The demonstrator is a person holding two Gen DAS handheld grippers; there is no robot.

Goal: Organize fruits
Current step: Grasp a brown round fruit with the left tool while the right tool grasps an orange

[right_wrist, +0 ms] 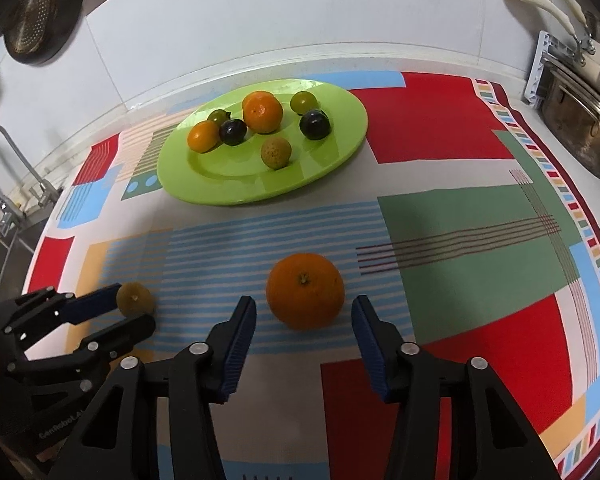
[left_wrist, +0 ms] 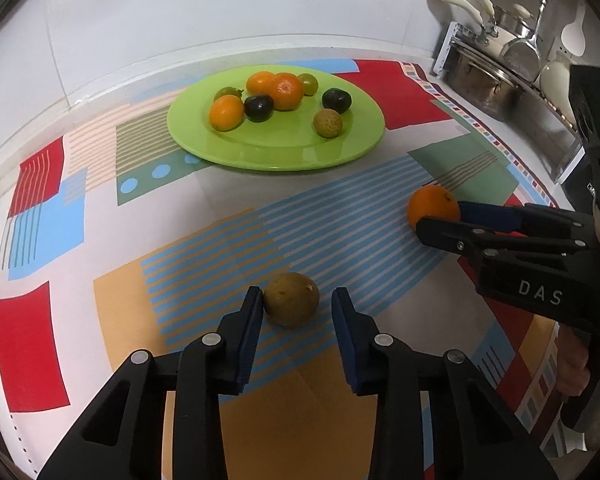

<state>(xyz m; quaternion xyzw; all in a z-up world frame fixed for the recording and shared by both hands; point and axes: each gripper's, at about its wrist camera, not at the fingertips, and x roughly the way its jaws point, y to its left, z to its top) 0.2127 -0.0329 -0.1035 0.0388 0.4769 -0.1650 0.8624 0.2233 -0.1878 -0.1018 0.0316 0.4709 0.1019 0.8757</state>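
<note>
A brownish-green round fruit (left_wrist: 291,299) lies on the patterned cloth between the tips of my left gripper (left_wrist: 298,300). The left pad touches it and a narrow gap shows at the right pad. The right wrist view shows this left gripper (right_wrist: 136,306) around the same fruit (right_wrist: 135,299). An orange (right_wrist: 305,290) sits between the blue pads of my right gripper (right_wrist: 304,308), with a sliver of cloth visible on each side. That right gripper (left_wrist: 440,216) and the orange (left_wrist: 433,207) also appear in the left wrist view. Behind them, a green plate (left_wrist: 280,148) holds several small fruits.
The colourful cloth (right_wrist: 460,240) covers the counter up to a white wall. Steel pots and utensils (left_wrist: 500,68) stand on a rack at the back right. A tap and sink (right_wrist: 4,184) lie at the left edge. A dark pan (right_wrist: 36,12) hangs at top left.
</note>
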